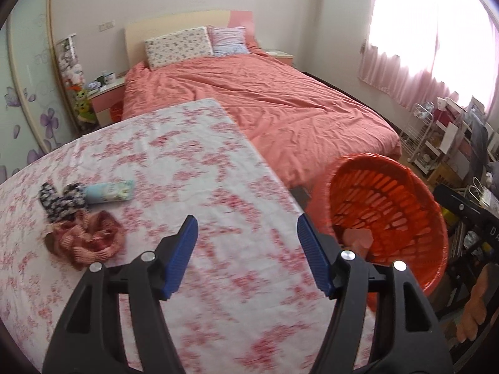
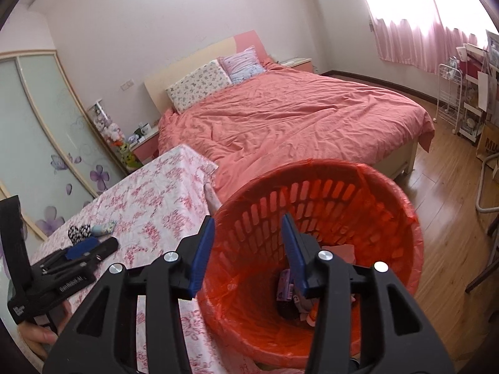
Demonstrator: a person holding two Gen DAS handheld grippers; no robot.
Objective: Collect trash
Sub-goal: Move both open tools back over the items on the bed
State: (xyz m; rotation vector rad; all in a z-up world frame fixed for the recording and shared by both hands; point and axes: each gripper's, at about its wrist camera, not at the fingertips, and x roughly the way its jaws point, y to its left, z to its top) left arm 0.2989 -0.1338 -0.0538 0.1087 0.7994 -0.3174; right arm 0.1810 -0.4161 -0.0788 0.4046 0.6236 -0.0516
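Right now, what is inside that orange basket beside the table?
The orange basket has an orange liner bag and several scraps of trash at the bottom; the right hand-held gripper hides part of the pile.

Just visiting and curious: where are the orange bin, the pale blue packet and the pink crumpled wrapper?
orange bin (image 2: 312,168): right wrist view, far rim.
pale blue packet (image 1: 109,190): left wrist view, its middle.
pink crumpled wrapper (image 1: 90,241): left wrist view, its middle.

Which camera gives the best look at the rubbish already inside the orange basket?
The right wrist view: it looks straight down into the orange basket, showing the rubbish at its bottom. The left wrist view shows the basket from the side, with just one pinkish scrap visible.
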